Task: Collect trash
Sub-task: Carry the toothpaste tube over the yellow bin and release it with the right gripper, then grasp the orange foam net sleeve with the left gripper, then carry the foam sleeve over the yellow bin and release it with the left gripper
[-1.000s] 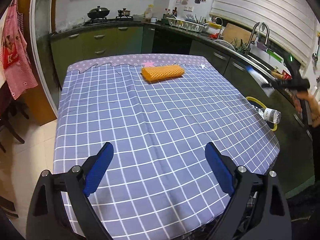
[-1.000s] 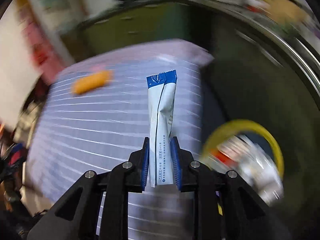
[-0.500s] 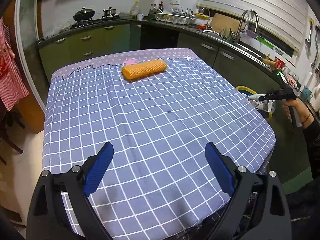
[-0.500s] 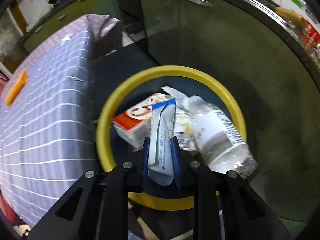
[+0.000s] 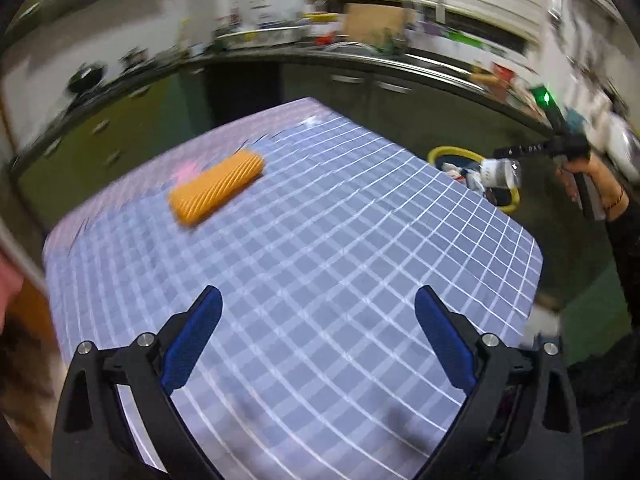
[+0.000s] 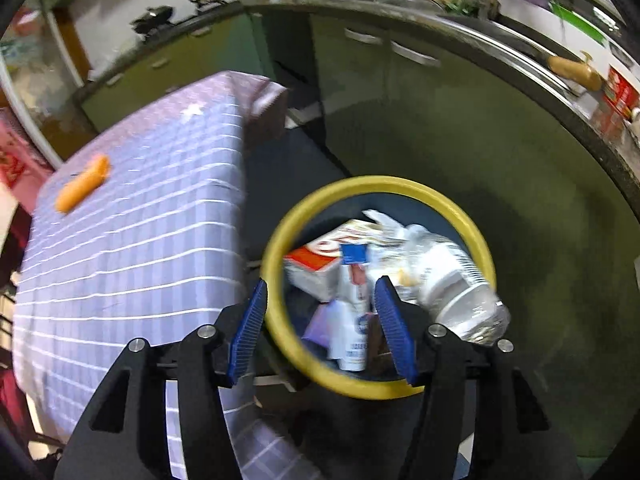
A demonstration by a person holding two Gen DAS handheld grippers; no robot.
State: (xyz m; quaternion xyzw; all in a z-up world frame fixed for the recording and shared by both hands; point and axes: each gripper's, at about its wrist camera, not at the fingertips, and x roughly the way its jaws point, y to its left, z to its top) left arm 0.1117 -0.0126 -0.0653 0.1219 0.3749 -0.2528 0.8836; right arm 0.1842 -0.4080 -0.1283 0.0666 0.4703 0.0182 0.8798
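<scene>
My right gripper [image 6: 321, 282] hovers over a bin with a yellow rim [image 6: 276, 240], and its jaws are opening. The white and blue packet [image 6: 354, 304] lies free between them, down in the bin, with neither pad touching it. Beside it in the bin are a red and white carton [image 6: 316, 260] and a clear plastic bottle [image 6: 452, 280]. My left gripper [image 5: 318, 294] stands open above the checked tablecloth [image 5: 340, 240] with nothing between its fingers. An orange ribbed block [image 5: 218, 186] lies at the table's far side, well beyond it. The bin [image 5: 448, 152] stands past the table's right edge.
A dark kitchen counter [image 6: 500, 52] with green cabinets curves behind the table and the bin. A person's hand [image 5: 580, 172] holds the right gripper's handle above the bin. The floor between table and cabinets is dark green.
The right gripper opened and let go of the packet, which dropped into the bin. The left gripper swung and rolled over the table, so the orange block now appears nearer and tilted.
</scene>
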